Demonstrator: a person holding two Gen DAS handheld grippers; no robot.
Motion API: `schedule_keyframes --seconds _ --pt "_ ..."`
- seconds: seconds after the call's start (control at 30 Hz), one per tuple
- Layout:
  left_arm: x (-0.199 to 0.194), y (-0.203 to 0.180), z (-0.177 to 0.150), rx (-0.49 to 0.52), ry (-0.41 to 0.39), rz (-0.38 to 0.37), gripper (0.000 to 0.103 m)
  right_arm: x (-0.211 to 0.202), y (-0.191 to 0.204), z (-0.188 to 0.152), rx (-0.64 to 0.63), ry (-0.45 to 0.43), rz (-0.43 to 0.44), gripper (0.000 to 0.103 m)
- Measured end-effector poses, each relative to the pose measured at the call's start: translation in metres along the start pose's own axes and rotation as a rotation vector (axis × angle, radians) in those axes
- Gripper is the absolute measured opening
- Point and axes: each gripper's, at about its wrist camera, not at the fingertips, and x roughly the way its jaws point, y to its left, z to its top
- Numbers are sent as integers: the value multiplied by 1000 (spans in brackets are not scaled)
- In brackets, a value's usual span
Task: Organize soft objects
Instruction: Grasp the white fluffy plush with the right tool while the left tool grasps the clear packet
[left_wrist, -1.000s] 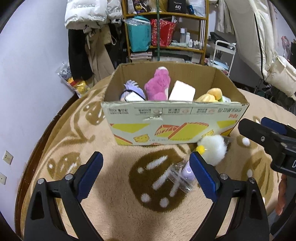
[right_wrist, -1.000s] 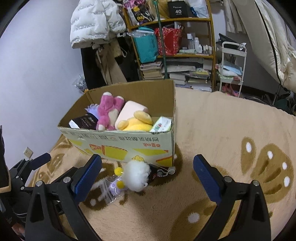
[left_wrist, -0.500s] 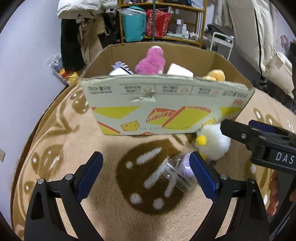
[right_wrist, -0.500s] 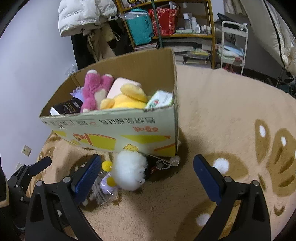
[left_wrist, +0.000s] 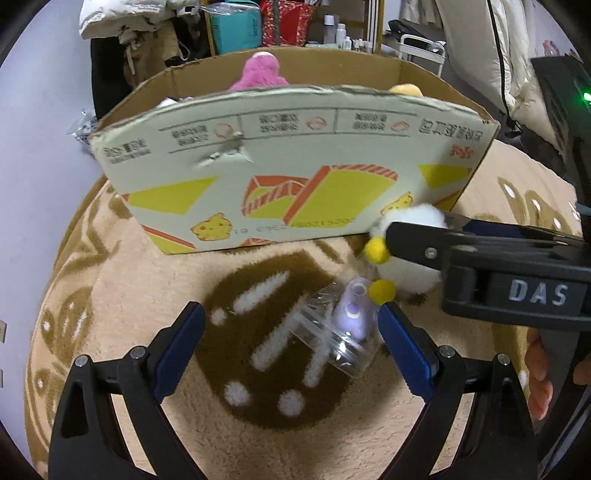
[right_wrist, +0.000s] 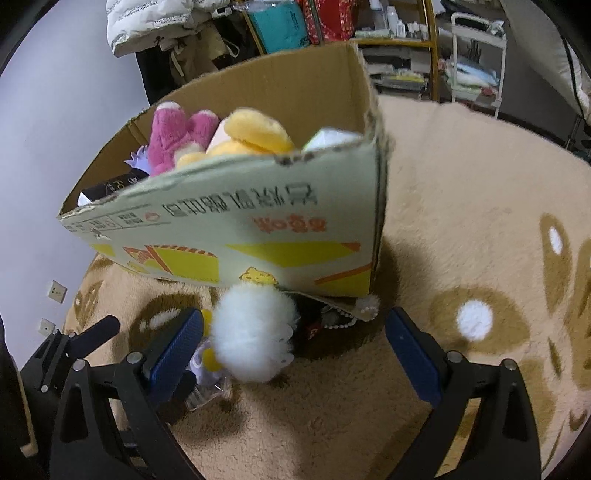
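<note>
Beige rug (right_wrist: 461, 184) underfoot — you are lowering both grippers, right gripper (right_wrist: 295, 343) just narrowing but clear of the white fluffy toy (right_wrist: 251, 339) beside the cardboard box (right_wrist: 258, 236), left gripper (left_wrist: 288, 332) wide over what is probably a clear jar (left_wrist: 332, 332); next, centre and squeeze.

The floor is covered by a beige rug (right_wrist: 461, 177) with brown patterns. A plain pale wall (left_wrist: 44, 122) is seen left; cluttered wooden shelves (right_wrist: 399, 40) stand behind.

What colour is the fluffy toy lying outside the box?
White fluffy toy with yellow pompoms, clearest in the right wrist view.
</note>
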Motion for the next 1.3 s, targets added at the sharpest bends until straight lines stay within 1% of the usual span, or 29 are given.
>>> schedule_keyframes --seconds 0.07,0.13,0.17,0.2,0.27,0.3,0.33,0.43,0.53,0.67,0.83,0.87,0.9,0.97,1.03,1.1,1.13,1.2,1.3 --pt "2 -4 -2 10 5 -12 94 8 0 -1 12 48 34 91" --pt "4 -10 -3 31 8 -15 94 10 3 -2 -9 54 14 89" --pt "6 -14 -4 44 9 -17 94 11 5 -2 -21 53 7 81" --pt "7 -16 -4 50 12 -20 94 12 6 -2 -34 60 4 70" --pt "11 -20 -5 62 20 -23 94 15 6 -2 -35 81 7 63" --pt "12 -21 -6 67 23 -22 94 16 6 -3 -35 81 3 53" --pt "14 -22 -7 71 25 -19 94 17 6 -3 -37 83 -2 50" --pt "16 -25 -9 72 29 -13 94 15 3 -4 -12 86 6 49" --pt "19 -28 -8 73 25 3 93 12 -1 -5 -1 85 -4 49" --pt "30 -34 -8 81 33 20 93 9 -8 -4 27 83 -3 49" --pt "37 -44 -5 98 17 31 93 5 -15 -3 33 81 -7 49" --pt "37 -44 -4 92 13 28 91 6 -13 -3 31 82 -9 49" --pt "37 -44 -3 88 7 31 85 6 -13 -3 28 82 -12 49" --pt "39 -39 2 71 7 27 84 6 -12 -3 26 82 -15 49" --pt "40 -37 4 50 11 18 79 6 -12 -3 26 83 -14 49" --pt "40 -34 6 40 10 22 69 8 -10 -3 31 83 -10 49" --pt "41 -33 7 35 11 29 66 8 -11 -3 34 83 -9 49" --pt "41 -29 9 22 17 37 55 10 -10 -4 33 83 -10 49" --pt "40 -25 12 -1 21 24 52 10 -8 -4 26 82 -16 49"
